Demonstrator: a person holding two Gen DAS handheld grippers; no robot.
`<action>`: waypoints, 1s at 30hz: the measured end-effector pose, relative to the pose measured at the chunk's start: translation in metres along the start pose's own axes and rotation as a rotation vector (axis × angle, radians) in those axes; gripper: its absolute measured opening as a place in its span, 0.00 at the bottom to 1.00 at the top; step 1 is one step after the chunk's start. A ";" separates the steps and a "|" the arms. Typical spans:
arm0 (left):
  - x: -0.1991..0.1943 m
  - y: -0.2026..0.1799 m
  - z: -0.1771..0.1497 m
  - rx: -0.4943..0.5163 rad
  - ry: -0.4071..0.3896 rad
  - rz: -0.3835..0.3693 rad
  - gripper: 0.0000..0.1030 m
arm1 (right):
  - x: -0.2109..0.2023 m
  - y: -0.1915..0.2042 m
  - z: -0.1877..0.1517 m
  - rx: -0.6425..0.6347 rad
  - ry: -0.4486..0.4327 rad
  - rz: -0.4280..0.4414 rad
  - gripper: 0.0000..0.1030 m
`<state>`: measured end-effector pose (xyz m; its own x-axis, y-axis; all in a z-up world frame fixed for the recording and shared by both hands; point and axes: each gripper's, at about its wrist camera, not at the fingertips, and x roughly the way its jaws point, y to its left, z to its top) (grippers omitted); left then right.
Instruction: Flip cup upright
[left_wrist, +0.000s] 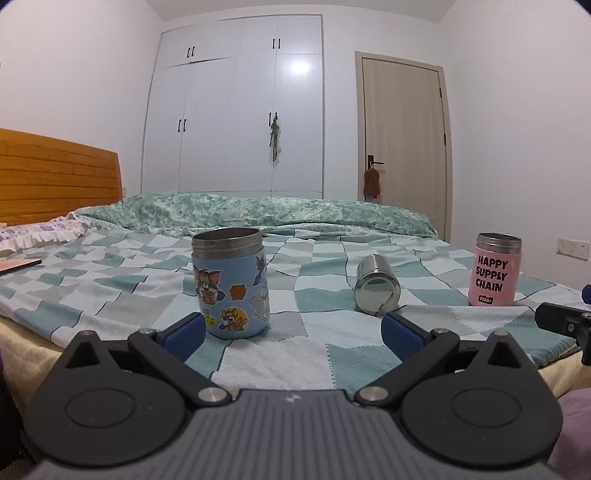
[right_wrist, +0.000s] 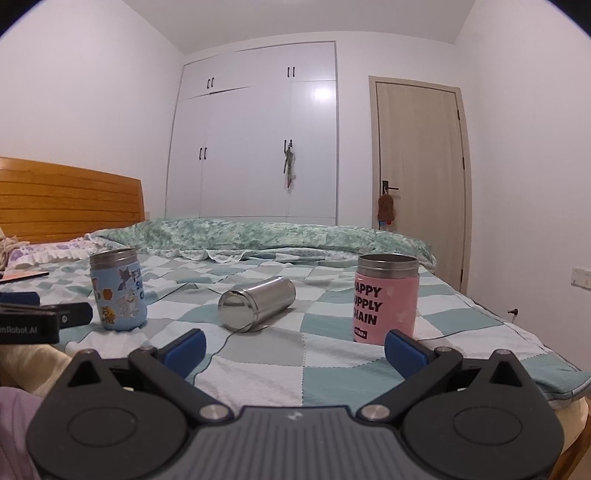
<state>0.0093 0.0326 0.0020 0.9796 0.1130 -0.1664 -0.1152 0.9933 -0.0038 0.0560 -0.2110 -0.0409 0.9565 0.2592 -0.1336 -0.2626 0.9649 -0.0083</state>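
Steel cup (right_wrist: 256, 309) lies sideways (base toward cameras) between blue cup (right_wrist: 119, 291) and pink cup (right_wrist: 386, 298); both grippers' fingers spread, empty.

A home bedroom: a bed (left_wrist: 110, 295) with checked sheet, green quilt (left_wrist: 258, 210) and wooden headboard (left_wrist: 55, 177), a white wardrobe (left_wrist: 236, 110), a door (left_wrist: 406, 147) with what may be a toy on its handle.

A bed (right_wrist: 332, 354) with a wooden headboard (right_wrist: 70, 199) carries everything, spread with a checked teal, grey and white sheet (left_wrist: 295, 354). On the sheet a blue cartoon-sticker cup (left_wrist: 232, 282) stands upright at the left, a bare steel cup (right_wrist: 256, 303) lies on its side in the middle, and a pink "HAPPY SUPPLY CHAIN" cup (right_wrist: 386, 298) stands upright at the right. A rumpled green quilt (left_wrist: 258, 210) lies along the far side.
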 end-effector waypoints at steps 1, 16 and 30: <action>0.000 0.000 0.000 0.002 -0.002 -0.002 1.00 | 0.000 -0.001 0.000 0.004 0.000 -0.002 1.00; -0.002 -0.002 -0.001 0.007 -0.008 -0.009 1.00 | -0.001 -0.003 -0.001 0.012 -0.008 -0.009 1.00; -0.002 -0.002 -0.001 0.005 -0.010 -0.011 1.00 | -0.001 -0.003 -0.001 0.010 -0.011 -0.010 1.00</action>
<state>0.0072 0.0299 0.0012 0.9823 0.1026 -0.1568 -0.1040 0.9946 -0.0004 0.0557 -0.2140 -0.0422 0.9605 0.2498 -0.1228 -0.2516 0.9678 0.0008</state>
